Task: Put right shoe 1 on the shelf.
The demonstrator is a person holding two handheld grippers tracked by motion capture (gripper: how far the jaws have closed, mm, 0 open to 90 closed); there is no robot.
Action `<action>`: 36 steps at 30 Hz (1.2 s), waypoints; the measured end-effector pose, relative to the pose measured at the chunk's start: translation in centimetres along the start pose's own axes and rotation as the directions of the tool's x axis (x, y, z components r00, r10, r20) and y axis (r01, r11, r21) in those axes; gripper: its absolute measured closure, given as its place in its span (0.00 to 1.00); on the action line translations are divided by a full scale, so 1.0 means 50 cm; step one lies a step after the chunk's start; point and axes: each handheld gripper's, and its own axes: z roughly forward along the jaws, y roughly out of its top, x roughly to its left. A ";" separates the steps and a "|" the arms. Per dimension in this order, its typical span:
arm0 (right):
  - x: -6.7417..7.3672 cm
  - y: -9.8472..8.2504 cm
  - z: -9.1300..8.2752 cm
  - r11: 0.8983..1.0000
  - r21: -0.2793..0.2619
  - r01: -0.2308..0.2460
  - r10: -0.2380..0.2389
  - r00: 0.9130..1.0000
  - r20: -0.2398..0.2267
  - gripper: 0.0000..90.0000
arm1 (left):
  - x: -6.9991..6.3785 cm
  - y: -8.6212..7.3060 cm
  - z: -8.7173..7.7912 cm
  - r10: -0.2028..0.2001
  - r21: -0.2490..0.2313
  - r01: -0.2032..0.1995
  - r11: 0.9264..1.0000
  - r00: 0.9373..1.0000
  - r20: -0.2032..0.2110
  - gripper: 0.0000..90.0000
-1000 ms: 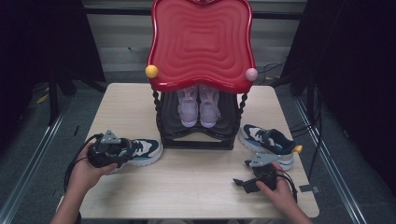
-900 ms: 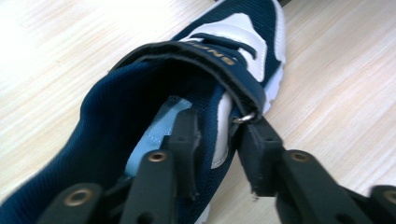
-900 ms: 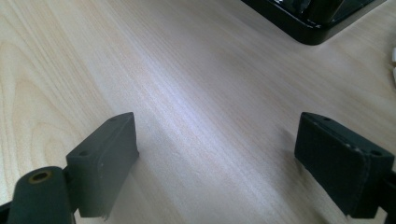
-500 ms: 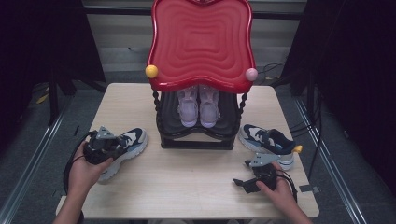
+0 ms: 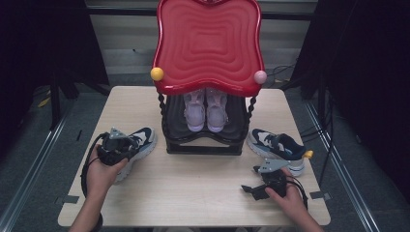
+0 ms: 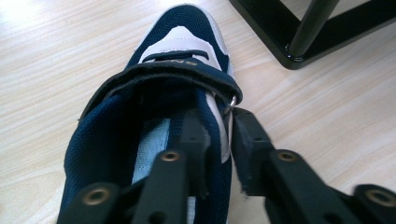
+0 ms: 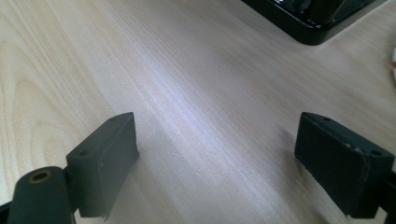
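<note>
A recording lab or studio: black curtains (image 5: 43,43) hang beyond the tool, floor rails (image 5: 34,159) flank the wooden surface (image 5: 193,188), cables (image 5: 285,72) trail behind.

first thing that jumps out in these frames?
The big red wavy tray topping the black rack at the table's far middle, with a pale pink pair of shoes beneath it. Then the left gripper, jaws clamped on the side wall of a navy-and-white sneaker left of the rack; its mate sits at the right.

A navy-and-white sneaker (image 6: 154,121) lies on the pale wood-grain table (image 5: 193,179) by a glossy red, ripple-patterned rack top (image 5: 209,43).
</note>
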 end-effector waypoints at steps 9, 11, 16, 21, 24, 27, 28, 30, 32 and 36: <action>0.000 0.000 0.000 1.000 0.001 -0.002 0.002 1.000 0.002 0.14 | 0.002 -0.012 -0.036 0.050 -0.011 -0.050 0.999 0.999 0.012 0.55; 0.000 0.000 0.000 1.000 0.001 -0.002 0.002 1.000 0.002 0.14 | 0.004 -0.020 -0.045 0.042 -0.021 -0.042 0.999 0.999 0.015 0.53; 0.000 0.000 0.000 1.000 -0.001 0.001 -0.001 1.000 0.001 0.14 | 0.015 -0.027 -0.053 0.049 0.000 -0.050 0.999 0.998 0.048 0.51; 0.000 0.000 0.000 1.000 0.000 0.000 0.000 1.000 0.001 0.14 | 0.002 -0.023 -0.055 0.054 0.028 -0.056 0.998 0.996 0.077 0.51; 0.000 0.000 0.000 1.000 0.000 -0.001 0.001 1.000 0.001 0.14 | -0.007 -0.021 -0.055 0.058 0.035 -0.061 0.998 0.995 0.079 0.51; 0.000 0.000 0.000 1.000 0.000 -0.001 0.001 1.000 0.001 0.14 | -0.014 -0.022 -0.056 0.058 0.041 -0.061 0.997 0.996 0.068 0.51; 0.000 0.000 0.000 1.000 0.000 -0.001 0.001 1.000 0.001 0.14 | -0.014 -0.023 -0.056 0.051 0.038 -0.054 0.998 0.996 0.070 0.51; 0.000 0.000 0.000 1.000 0.000 -0.001 0.001 1.000 0.001 0.14 | -0.015 -0.025 -0.056 0.037 0.033 -0.041 0.999 0.995 0.096 0.51; 0.000 0.000 0.000 1.000 0.000 -0.001 0.001 1.000 0.001 0.14 | -0.017 -0.027 -0.055 0.031 0.031 -0.035 0.999 0.995 0.098 0.51; 0.000 0.000 0.000 1.000 0.000 -0.001 0.001 1.000 0.001 0.14 | -0.016 -0.031 -0.057 0.045 0.028 -0.049 0.998 0.993 0.106 0.48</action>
